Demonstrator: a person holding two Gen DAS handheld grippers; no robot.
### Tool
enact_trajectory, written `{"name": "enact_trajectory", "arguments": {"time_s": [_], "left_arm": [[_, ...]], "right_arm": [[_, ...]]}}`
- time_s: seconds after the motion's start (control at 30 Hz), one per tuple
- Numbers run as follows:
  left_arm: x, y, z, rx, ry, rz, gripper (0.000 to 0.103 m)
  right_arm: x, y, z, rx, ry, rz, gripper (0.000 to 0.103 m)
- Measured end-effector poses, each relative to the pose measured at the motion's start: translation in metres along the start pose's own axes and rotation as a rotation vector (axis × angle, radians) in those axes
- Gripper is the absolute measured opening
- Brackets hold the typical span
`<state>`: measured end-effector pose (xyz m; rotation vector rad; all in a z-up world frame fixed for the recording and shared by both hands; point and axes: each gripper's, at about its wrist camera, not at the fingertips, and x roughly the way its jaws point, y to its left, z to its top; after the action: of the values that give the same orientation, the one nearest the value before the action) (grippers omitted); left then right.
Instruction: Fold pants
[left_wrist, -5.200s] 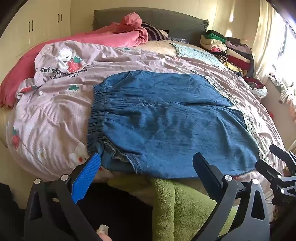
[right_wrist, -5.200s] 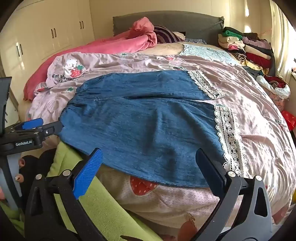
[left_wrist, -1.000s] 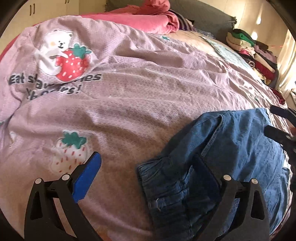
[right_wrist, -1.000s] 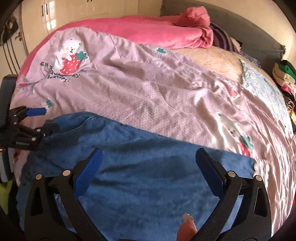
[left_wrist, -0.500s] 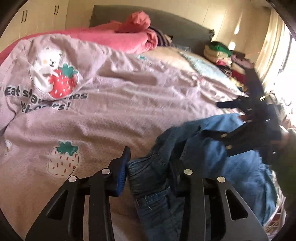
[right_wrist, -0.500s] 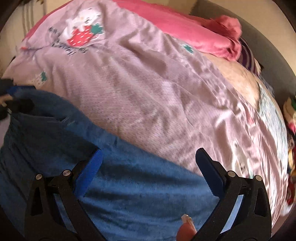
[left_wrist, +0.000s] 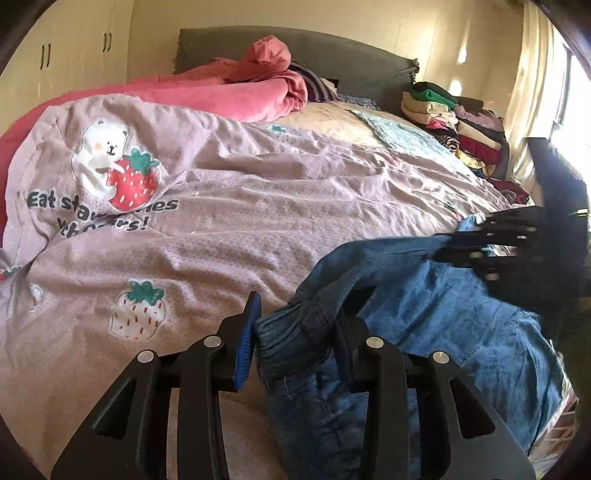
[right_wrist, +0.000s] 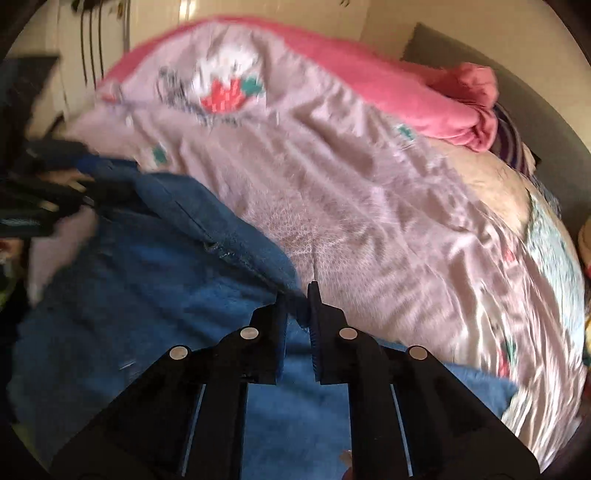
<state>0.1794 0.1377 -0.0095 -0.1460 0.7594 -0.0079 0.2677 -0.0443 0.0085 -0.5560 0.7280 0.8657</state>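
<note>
Both grippers have just clamped down! The left gripper (left_wrist: 295, 332) now pinches the bunched waistband of the pants (left_wrist: 443, 314), the right gripper (right_wrist: 299, 317) nips their far edge, where half a second ago it gaped. Denim lifts off the strawberry quilt (left_wrist: 221, 221): the fold's underway, I reckon.

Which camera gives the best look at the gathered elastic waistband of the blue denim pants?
The left wrist view. There the gathered elastic waistband sits sharp between the left gripper fingers. In the right wrist view the image is motion-blurred, and the right gripper pinches a plain edge of the blue denim pants; no waistband gathers are discernible.
</note>
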Motion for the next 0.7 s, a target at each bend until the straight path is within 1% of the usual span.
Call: {"name": "enact_trajectory", "arguments": {"time_s": [0.07,0.17,0.3,0.4,0.53,0.7], "left_arm": [[-0.009,-0.007,-0.001,0.014,-0.016,-0.004,0.035],[-0.031,-0.016,-0.011,0.025,-0.05,-0.019,0.035],[-0.059,-0.026,-0.03,0.04,-0.075,-0.042,0.035],[-0.076,-0.03,-0.047,0.05,-0.077,-0.067,0.035],[-0.091,-0.035,-0.074,0.064,-0.054,-0.077,0.035],[-0.102,-0.036,-0.102,0.075,-0.012,-0.061,0.035]], "right_arm": [[-0.026,0.004,-0.011,0.033,-0.038,0.009,0.006],[-0.051,0.013,-0.026,0.073,-0.067,0.025,0.006],[-0.085,0.041,-0.052,0.093,-0.107,0.051,0.006],[-0.102,0.058,-0.072,0.119,-0.107,0.078,0.006],[-0.116,0.087,-0.097,0.132,-0.082,0.123,0.006],[-0.121,0.12,-0.119,0.128,-0.049,0.18,0.006]]}}
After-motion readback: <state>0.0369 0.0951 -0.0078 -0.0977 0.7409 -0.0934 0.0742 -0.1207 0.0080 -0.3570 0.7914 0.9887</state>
